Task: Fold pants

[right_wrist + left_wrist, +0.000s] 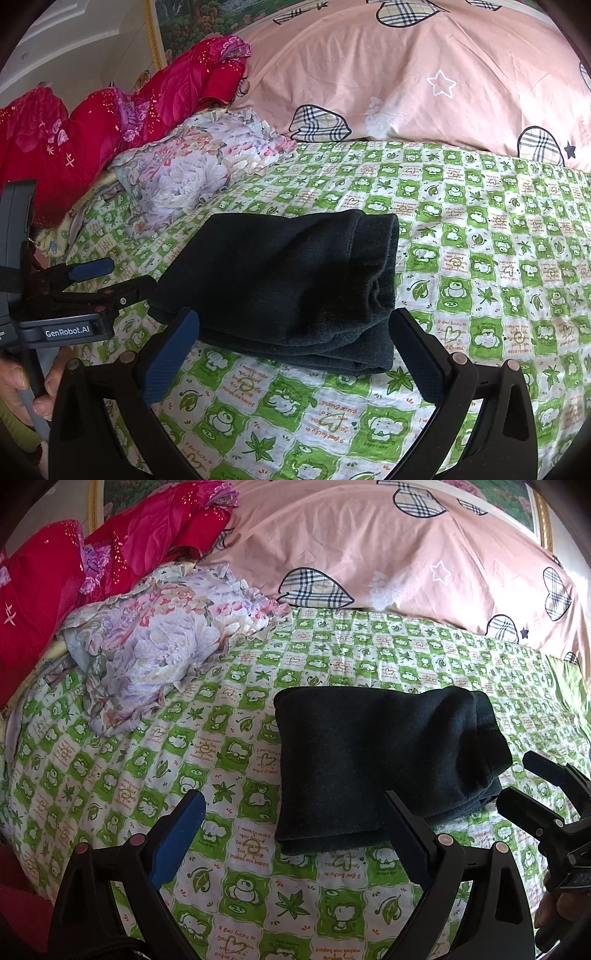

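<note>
A bed takes up both views, covered by a green-and-white checked sheet [258, 849] printed with small animals and leaves. Along its far edge lies a pink quilt [369, 546] with plaid hearts and stars, and to the far left a red quilt [44, 602] is bunched up, with a floral pillow [155, 642] resting against it.

The pants [295, 280], dark and already folded into a thick rectangular bundle, lie flat on the sheet near its front edge (several layers show along the bundle's near right edge).

The left gripper [291, 827] hovers low over the sheet at the bundle's front left corner, fingers spread wide and holding nothing; its right finger overlaps the near edge of the pants in the left wrist view, though contact cannot be judged. The right gripper [295, 350] sits just in front of the bundle, likewise spread wide and empty, with the front edge of the pants showing between its fingers.

In the right wrist view a hand [22, 387] grips the left gripper's handle.
</note>
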Tool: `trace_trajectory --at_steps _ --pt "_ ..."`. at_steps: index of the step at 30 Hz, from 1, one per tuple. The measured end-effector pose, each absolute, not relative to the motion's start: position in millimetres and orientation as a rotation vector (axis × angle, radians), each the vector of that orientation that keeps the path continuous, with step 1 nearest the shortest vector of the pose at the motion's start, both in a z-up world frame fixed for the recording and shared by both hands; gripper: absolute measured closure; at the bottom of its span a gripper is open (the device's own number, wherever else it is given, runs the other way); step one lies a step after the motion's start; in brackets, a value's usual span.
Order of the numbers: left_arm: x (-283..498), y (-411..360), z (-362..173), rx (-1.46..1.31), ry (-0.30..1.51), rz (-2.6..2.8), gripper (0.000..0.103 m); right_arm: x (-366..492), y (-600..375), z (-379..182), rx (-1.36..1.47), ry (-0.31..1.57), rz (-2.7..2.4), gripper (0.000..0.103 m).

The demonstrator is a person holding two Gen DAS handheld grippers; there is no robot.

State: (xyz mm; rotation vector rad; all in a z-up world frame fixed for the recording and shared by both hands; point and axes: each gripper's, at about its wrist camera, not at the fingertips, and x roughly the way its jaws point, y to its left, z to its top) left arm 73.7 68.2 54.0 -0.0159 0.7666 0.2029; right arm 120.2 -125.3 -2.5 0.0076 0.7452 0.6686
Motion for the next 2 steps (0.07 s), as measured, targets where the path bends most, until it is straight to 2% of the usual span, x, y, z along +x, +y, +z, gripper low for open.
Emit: trace_trajectory --at_steps 2 --pt "75.4 68.5 54.9 -0.024 0.770 0.212 0.008 120.6 -125.1 -3.4 0.006 0.746 0.670 0.001"
